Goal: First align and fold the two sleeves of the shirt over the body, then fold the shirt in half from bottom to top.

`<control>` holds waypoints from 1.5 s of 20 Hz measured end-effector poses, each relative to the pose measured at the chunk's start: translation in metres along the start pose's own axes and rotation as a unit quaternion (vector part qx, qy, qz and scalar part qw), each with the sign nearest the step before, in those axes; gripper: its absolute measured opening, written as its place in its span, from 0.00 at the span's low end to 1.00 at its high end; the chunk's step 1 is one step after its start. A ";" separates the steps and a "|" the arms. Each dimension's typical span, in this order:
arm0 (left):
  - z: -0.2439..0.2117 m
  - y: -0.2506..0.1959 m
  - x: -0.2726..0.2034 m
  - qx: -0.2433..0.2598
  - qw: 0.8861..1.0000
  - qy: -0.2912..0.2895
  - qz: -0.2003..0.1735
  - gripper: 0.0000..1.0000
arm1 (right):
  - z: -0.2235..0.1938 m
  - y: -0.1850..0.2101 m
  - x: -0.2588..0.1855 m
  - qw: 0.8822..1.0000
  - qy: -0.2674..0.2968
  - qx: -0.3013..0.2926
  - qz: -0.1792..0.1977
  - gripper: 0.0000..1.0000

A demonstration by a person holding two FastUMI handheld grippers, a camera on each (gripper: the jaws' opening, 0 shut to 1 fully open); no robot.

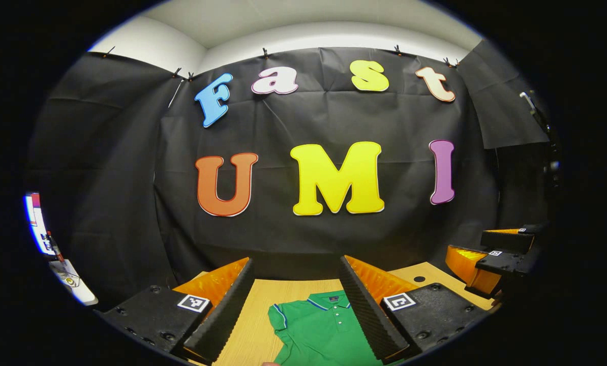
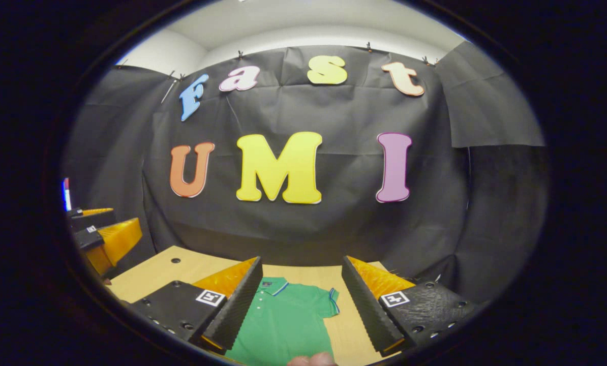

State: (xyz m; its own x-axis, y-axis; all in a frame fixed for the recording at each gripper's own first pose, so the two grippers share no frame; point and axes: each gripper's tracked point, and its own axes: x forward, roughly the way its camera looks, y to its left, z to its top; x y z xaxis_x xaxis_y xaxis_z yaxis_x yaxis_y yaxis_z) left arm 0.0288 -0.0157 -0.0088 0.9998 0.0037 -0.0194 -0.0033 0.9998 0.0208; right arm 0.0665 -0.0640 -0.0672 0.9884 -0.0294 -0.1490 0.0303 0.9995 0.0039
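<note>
Left gripper view: both tools gape wide, empty, above green shirt (image 1: pixel 321 330) (label unreadable).

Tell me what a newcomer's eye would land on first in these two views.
The green polo shirt stands out most: it lies flat on the light wooden table, collar toward the black cloth wall, sleeves spread and unfolded. Next come the tongs: the left tongs and the right tongs both stand open above the shirt, gripping nothing. In the left gripper view the collar and button placket show between the fingers.
</note>
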 end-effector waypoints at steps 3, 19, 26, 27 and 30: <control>-0.005 0.001 0.016 0.003 1.000 0.010 0.011 1.00 | -0.025 -0.020 0.034 0.999 0.038 -0.002 0.007 0.97; -0.061 -0.008 0.083 0.007 0.995 0.078 0.068 1.00 | -0.254 -0.090 0.232 0.963 0.268 -0.018 0.033 0.97; -0.080 -0.013 0.089 0.013 0.992 0.099 0.072 1.00 | -0.308 -0.096 0.268 0.945 0.326 0.007 0.022 0.92; -0.082 -0.014 0.088 0.014 0.992 0.102 0.073 1.00 | -0.311 -0.098 0.268 0.943 0.332 0.011 0.020 0.81; -0.085 -0.016 0.089 0.015 0.992 0.107 0.072 1.00 | -0.318 -0.097 0.269 0.939 0.343 0.025 0.022 0.59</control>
State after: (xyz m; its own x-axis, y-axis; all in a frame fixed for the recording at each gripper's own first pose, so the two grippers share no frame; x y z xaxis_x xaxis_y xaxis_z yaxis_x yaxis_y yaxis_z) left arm 0.1160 -0.0300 -0.0964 0.9620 0.1538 -0.2256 -0.1419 0.9875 0.0681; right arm 0.2826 -0.1662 -0.4218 0.6610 0.0411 -0.7492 0.0164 0.9975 0.0692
